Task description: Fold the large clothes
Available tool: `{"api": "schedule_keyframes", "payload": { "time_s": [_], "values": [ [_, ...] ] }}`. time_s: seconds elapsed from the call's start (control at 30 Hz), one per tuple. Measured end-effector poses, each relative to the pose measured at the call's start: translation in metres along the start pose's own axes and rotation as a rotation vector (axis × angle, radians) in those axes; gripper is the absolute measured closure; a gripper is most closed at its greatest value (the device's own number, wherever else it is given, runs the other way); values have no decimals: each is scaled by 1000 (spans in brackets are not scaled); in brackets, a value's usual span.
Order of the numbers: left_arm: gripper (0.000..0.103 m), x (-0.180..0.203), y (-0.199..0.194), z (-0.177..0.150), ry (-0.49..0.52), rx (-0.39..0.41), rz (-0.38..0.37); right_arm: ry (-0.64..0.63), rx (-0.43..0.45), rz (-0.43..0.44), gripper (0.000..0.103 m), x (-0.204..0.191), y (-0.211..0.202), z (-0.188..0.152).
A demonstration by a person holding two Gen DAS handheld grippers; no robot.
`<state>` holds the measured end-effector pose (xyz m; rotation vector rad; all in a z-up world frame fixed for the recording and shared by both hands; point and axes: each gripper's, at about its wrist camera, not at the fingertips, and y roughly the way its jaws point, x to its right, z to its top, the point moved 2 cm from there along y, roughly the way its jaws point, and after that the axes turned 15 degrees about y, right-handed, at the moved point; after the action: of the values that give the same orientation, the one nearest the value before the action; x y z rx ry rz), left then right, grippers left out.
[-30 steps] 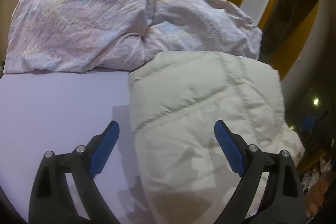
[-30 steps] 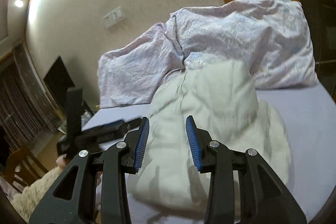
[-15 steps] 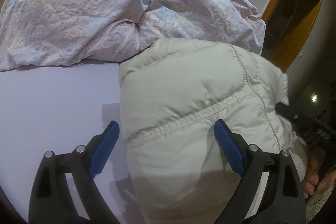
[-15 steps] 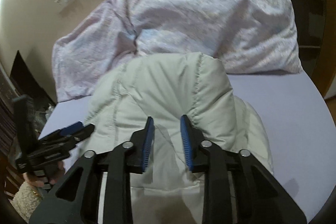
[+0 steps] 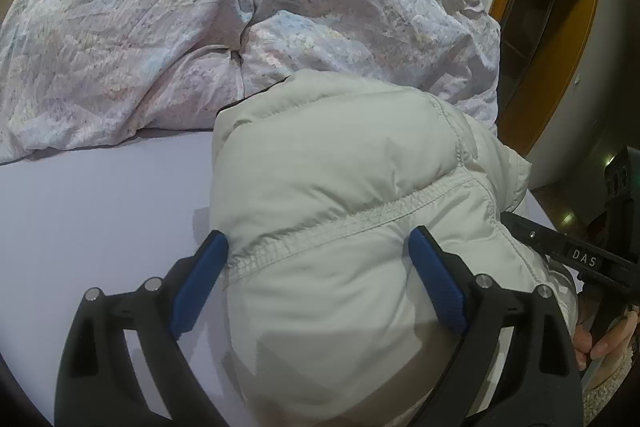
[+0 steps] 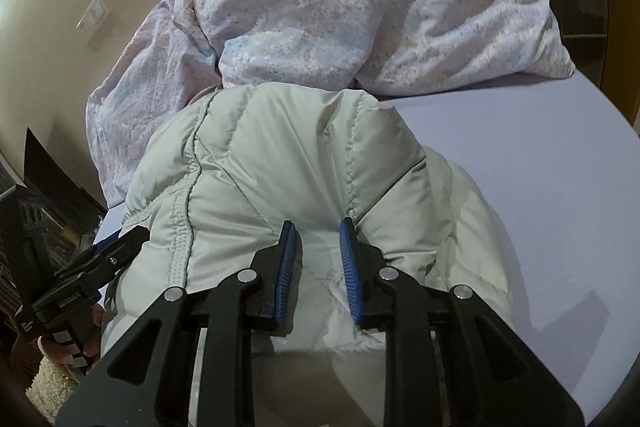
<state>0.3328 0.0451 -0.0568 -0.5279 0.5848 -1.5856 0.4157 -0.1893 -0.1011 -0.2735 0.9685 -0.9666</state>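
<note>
Left claw (image 5: 318, 263) wide astride puffer jacket (image 5: 340, 187), right claw (image 6: 316, 255) narrow, pinching a fold (thin bite) — could slip free, spilling jacket across bed (image 5: 100, 207).

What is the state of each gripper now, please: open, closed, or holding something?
Left gripper: open wide, the puffy white jacket lying between its pads, not pinched.
Right gripper: nearly closed over a fold of the jacket; a firm grip cannot be told.

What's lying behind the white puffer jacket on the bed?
A crumpled lilac duvet lies behind the white puffer jacket, on the lilac sheet. Its near edge is hidden by the jacket.
</note>
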Motion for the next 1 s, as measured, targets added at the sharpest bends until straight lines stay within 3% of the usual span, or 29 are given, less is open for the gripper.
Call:
{"api": "schedule_keyframes", "payload": {
  "time_s": [1.0],
  "values": [
    [3,12,20,-14,29,16,108,53,-5,115,81,32,21,-9]
  ]
}}
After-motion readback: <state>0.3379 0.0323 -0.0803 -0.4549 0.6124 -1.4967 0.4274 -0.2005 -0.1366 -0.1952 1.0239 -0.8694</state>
